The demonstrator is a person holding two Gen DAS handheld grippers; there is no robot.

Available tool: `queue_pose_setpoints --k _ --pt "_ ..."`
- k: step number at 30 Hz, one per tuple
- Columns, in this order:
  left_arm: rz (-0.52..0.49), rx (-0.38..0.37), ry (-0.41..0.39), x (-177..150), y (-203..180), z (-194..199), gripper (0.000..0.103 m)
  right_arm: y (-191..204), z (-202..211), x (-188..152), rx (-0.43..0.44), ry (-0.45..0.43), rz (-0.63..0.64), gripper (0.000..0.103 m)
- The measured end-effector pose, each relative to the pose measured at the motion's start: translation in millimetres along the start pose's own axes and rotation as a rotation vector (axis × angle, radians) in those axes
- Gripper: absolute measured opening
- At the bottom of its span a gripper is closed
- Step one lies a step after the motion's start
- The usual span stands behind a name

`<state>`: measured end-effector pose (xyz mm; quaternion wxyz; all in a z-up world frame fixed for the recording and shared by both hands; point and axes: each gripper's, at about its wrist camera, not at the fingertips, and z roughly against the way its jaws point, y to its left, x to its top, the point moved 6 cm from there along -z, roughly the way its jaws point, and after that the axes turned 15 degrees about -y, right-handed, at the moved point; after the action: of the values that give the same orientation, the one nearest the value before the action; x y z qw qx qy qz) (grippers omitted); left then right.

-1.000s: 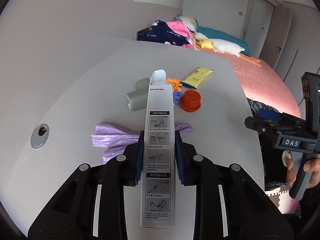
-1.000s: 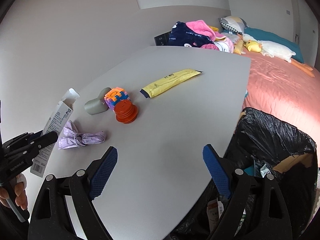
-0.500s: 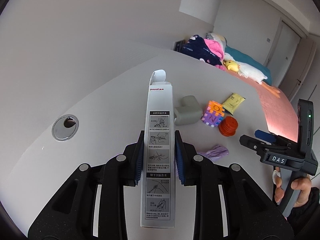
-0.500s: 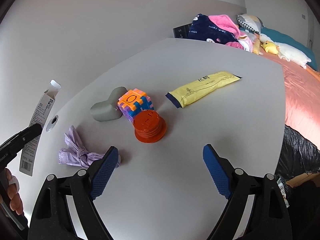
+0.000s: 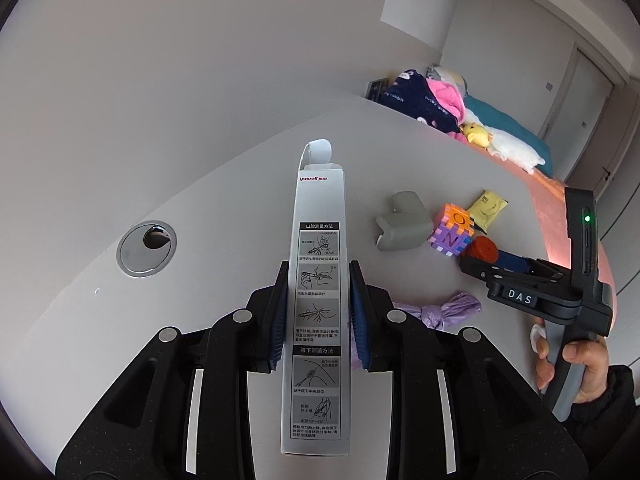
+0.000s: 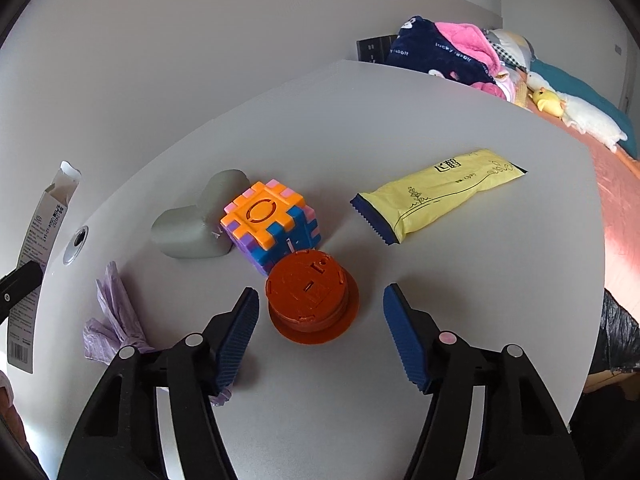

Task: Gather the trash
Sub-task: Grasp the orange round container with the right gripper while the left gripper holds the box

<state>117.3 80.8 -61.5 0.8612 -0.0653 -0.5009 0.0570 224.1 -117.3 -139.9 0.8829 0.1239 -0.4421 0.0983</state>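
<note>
The left gripper is clamping a tall, narrow white carton between its blue ribbed fingers; the carton is printed with grey instruction diagrams, and its top flap is standing open. The carton is being held above the table, a smooth pale grey surface with a curved far edge.

The right gripper has just been narrowing its fingers, which are standing apart on either side of a round orange-red plastic disc stack without touching it. Touching that stack is a multicoloured interlocking cube, beside a matte grey moulded piece. A crumpled lilac plastic bag is lying near the left finger. A glossy yellow wrapper is lying well apart, with bare table around it. A black trash bag is hanging past the right edge.
</note>
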Motion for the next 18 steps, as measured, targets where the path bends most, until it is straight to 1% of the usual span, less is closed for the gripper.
queue_pose_setpoints --k 2,4,9,18 --pt "-0.004 -0.004 0.001 -0.1 -1.4 0.4 0.027 1.1 0.4 -0.7 -0.012 0.0 0.02 0.063" --pt "-0.012 -0.01 0.003 0.0 -4.3 0.1 0.027 0.8 1.3 -0.5 -0.018 -0.002 0.029 0.047" --pt "-0.027 -0.019 0.004 -1.1 -11.3 -0.2 0.027 -4.9 3.4 -0.6 -0.003 0.007 -0.002 0.047" --pt "-0.046 -0.046 -0.003 -1.6 -28.1 4.4 0.027 -13.8 27.8 -3.4 0.013 -0.008 -0.05 0.047"
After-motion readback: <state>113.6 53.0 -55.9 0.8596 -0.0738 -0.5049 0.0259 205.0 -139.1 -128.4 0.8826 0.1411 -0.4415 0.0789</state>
